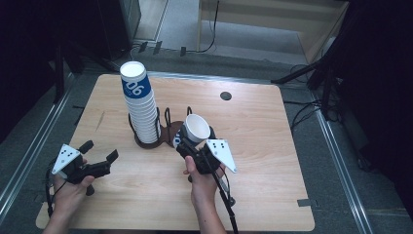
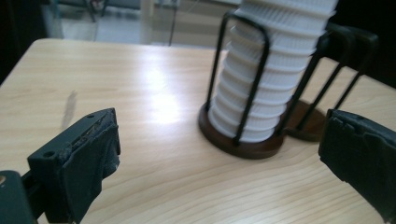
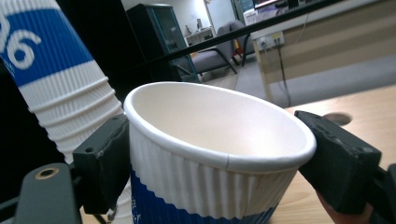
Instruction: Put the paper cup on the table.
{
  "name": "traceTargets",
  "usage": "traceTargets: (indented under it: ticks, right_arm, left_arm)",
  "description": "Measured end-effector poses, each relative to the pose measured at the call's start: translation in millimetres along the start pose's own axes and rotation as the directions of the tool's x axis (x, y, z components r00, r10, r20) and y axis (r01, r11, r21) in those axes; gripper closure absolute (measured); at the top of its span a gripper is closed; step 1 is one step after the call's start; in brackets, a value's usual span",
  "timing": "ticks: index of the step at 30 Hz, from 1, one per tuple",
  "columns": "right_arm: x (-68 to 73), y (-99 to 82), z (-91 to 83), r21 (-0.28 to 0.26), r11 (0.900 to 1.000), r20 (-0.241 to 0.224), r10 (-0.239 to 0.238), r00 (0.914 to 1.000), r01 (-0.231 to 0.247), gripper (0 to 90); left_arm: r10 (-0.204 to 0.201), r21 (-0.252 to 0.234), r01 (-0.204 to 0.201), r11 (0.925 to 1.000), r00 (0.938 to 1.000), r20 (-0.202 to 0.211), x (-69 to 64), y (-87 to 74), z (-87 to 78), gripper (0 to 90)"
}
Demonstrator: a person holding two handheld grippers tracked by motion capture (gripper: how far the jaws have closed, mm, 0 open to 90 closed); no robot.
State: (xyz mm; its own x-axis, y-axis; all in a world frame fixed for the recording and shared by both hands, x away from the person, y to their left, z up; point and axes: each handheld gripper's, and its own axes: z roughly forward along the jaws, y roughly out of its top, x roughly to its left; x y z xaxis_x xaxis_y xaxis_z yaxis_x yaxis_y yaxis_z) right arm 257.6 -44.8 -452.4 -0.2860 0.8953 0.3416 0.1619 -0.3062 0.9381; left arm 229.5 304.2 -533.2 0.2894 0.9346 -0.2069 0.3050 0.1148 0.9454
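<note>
We take the wire holder (image 1: 163, 131) as landmark on the table (image 1: 258, 136). The cup stack (image 1: 140, 105) stands upright in the holder's left bay. We grip a single paper cup (image 1: 196, 128) in the right gripper (image 1: 187, 146), jaws pressed on its ribbed wall, at the holder's right end. The left gripper (image 1: 100, 157) hangs near the holder's front-left, jaws wide apart, nothing between them.

Bare table (image 1: 272, 161) at right of frame offers passage; cup stack (image 1: 140, 105) and wire holder (image 1: 168, 127) (centre-left) obstruct.
</note>
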Motion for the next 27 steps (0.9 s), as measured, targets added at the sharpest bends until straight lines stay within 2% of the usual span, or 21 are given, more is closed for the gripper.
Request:
traceTargets:
  ticks: [1, 2, 4, 6, 9, 14, 15, 16, 17, 19, 24, 27]
  right_arm:
    - [0.0, 0.0, 0.0, 0.0, 1.0, 0.0, 0.0, 1.0, 0.0, 16.4]
    - [0.0, 2.3, -0.3, 0.002, 0.9988, 0.011, -0.05, 0.9987, 0.05, 16.1]
    - [-0.9, 5.0, 0.2, 0.011, 0.9959, 0.033, -0.09, 0.9953, 0.09, 16.1]
    - [-2.1, 7.5, 0.6, 0.012, 0.99, 0.055, -0.141, 0.9885, 0.141, 16.0]
    - [-4.6, 10.8, 0.5, 0.003, 0.9819, 0.068, -0.189, 0.9796, 0.189, 16.0]
    - [-10.9, 15.7, 0.1, -0.012, 0.9703, 0.089, -0.239, 0.9668, 0.242, 15.9]
    - [-10.9, 15.7, 0.1, -0.012, 0.9703, 0.089, -0.239, 0.9668, 0.242, 15.9]
    - [-13.6, 16.9, 0.6, -0.016, 0.9653, 0.099, -0.258, 0.9611, 0.26, 15.8]
    - [-13.6, 16.9, 0.6, -0.016, 0.9653, 0.099, -0.258, 0.9611, 0.26, 15.8]
    - [-17.8, 18.0, 1.6, -0.02, 0.9561, 0.113, -0.289, 0.9508, 0.293, 15.9]
    - [-24.8, 19.1, 5.0, -0.015, 0.9462, 0.129, -0.319, 0.9391, 0.323, 15.7]
    - [-29.5, 19.3, 8.4, -0.008, 0.9378, 0.14, -0.343, 0.929, 0.347, 15.7]
  left_arm:
    - [0.0, 0.0, 0.0, 1.0, 1.0, 0.0, 0.0, 0.0, 0.0, 0.0]
    - [-0.01, -0.002, 0.01, 0.9999, 0.9999, -0.012, 2.8, -0.9, 0.1, 0.0]
    - [-0.01, 0.005, 0.01, 0.9999, 0.9996, -0.026, 4.7, -1.2, -0.1, 0.0]
    - [-0.011, 0.002, 0.011, 0.9999, 0.9994, -0.034, 5.7, -1.5, -0.3, 0.0]
    - [-0.007, -0.005, 0.007, 1.0, 0.9985, -0.053, 7.2, -2.4, -0.9, 0.0]
    - [-0.011, -0.001, 0.011, 0.9999, 0.9962, -0.086, 13.7, -5.4, -1.2, 0.0]
    - [-0.011, -0.001, 0.011, 0.9999, 0.9962, -0.086, 13.7, -5.4, -1.2, 0.0]
    - [-0.009, 0.001, 0.009, 1.0, 0.9954, -0.096, 15.6, -7.2, -1.3, 0.0]
    - [-0.009, 0.001, 0.009, 1.0, 0.9954, -0.096, 15.6, -7.2, -1.3, 0.0]
    - [-0.01, 0.003, 0.011, 0.9999, 0.9943, -0.106, 16.3, -9.2, -0.7, 0.0]
    - [-0.002, 0.008, 0.003, 1.0, 0.9908, -0.136, 17.0, -12.9, 1.1, 0.0]
    - [-0.004, 0.009, 0.006, 0.9999, 0.9899, -0.142, 17.0, -14.2, 1.9, 0.0]
